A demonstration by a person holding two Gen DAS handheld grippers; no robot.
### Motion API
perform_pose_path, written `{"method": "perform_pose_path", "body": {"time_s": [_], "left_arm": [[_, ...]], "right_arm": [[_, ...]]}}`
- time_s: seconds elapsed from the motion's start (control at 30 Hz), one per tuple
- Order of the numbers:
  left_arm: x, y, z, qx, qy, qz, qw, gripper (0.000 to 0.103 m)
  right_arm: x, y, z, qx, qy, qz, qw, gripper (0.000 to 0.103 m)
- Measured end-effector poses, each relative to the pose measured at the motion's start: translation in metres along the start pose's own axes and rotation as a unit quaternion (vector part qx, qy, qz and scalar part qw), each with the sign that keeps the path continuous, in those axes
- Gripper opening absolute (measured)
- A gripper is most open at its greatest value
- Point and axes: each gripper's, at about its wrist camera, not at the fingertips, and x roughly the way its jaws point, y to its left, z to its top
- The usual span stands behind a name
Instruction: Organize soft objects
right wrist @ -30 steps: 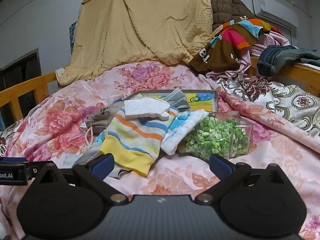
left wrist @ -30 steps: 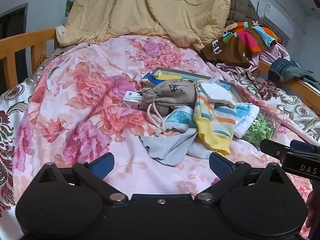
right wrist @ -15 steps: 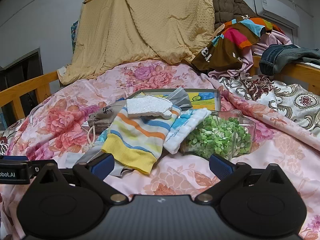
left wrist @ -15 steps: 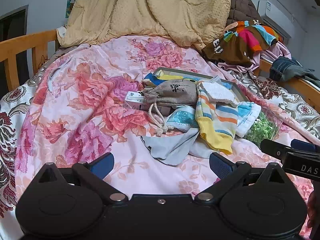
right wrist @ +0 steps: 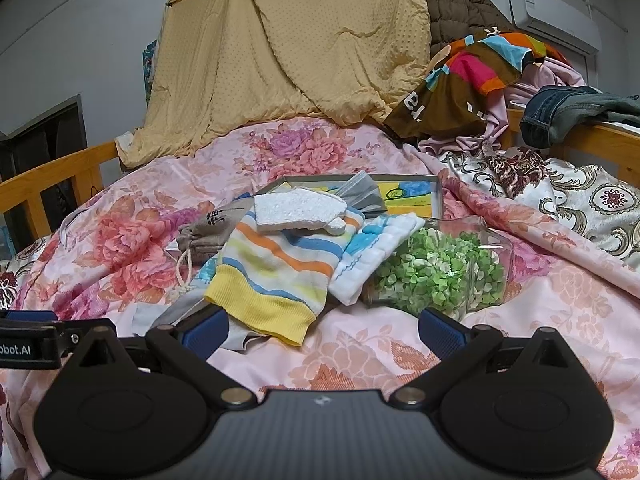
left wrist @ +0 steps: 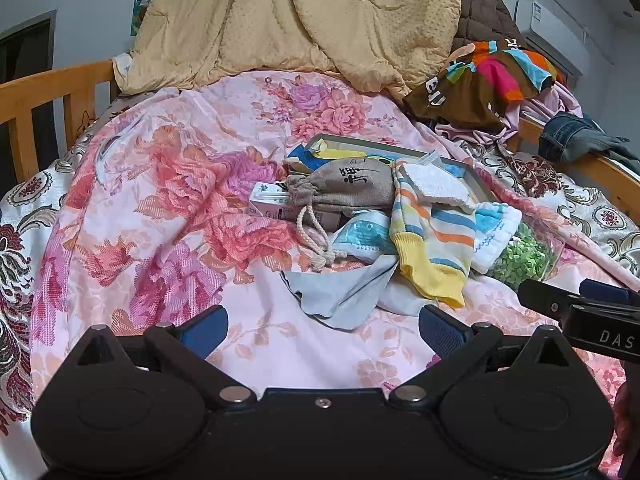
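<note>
Right wrist: striped sock (right wrist: 280,276) lies flat, yellow-cuffed.

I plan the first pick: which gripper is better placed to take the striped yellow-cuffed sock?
Right gripper: open, with the striped yellow-cuffed sock directly ahead. For the left gripper, it lies off to the right.

Left gripper (left wrist: 323,326): matte black plastic body, two round lobes with shallow circular recesses, triangular cut-outs above each. Silver rivets at the arm pivots, one small screw at centre. Fingers (left wrist: 204,326) carry blue ribbed pads.

Right gripper (right wrist: 323,326): same black build and blue-padded fingers (right wrist: 440,330), but a textured dark-grey centre plate with a small white logo (side lettering partly cut off: "DAS", "obot.AI").
</note>
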Motion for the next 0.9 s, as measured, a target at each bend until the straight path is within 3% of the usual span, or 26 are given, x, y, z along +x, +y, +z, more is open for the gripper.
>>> {"method": "perform_pose_path", "body": {"time_s": [0.9], "left_arm": [[-0.0012,-0.0028,-0.0004,0.003,-0.002,-0.003,1.0000,0.101]], "right_arm": [[0.0015,-0.0011,0.0004,0.002,0.003,0.002,1.000,0.103]]}}
